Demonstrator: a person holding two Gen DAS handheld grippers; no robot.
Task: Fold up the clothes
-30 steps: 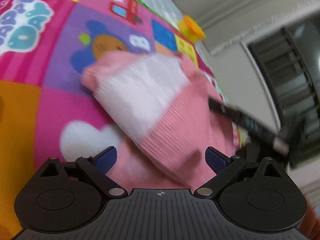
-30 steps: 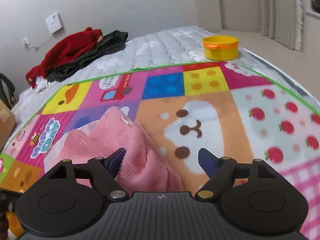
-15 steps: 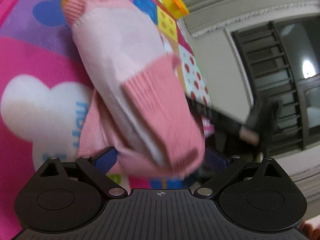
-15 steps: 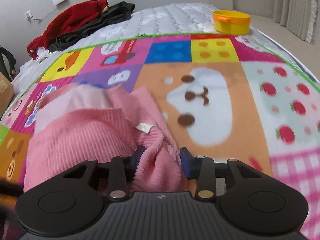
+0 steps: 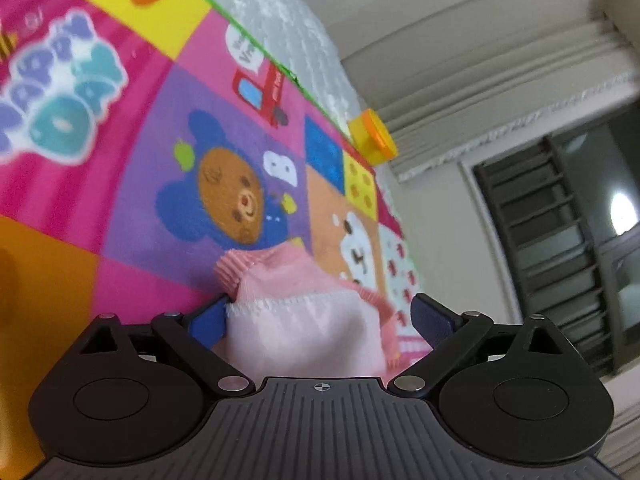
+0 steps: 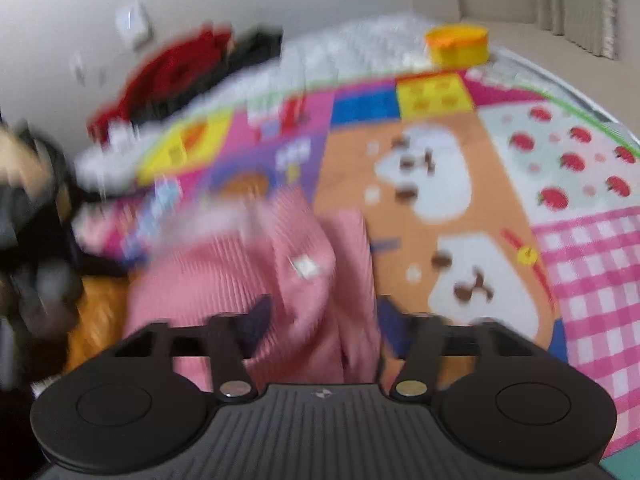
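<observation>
A pink ribbed garment (image 6: 224, 268) with a pale pink lining (image 5: 304, 320) lies bunched on the colourful cartoon play mat (image 5: 120, 152). My left gripper (image 5: 320, 316) is open, its blue pads wide apart on either side of the pale lining and a ribbed cuff (image 5: 236, 268). My right gripper (image 6: 320, 320) is closed on a fold of the pink cloth near its white label (image 6: 306, 266). The right wrist view is motion-blurred.
A yellow tub with an orange lid (image 6: 458, 44) stands on the white mattress (image 6: 360, 52) beyond the mat. Red and dark clothes (image 6: 188, 68) are piled at the far left by the wall. A dark barred window (image 5: 560, 240) is to the right.
The left gripper stayed open and came down, so the lining now sits low between its pads. The right gripper kept its hold and moved fast, blurring its view.
</observation>
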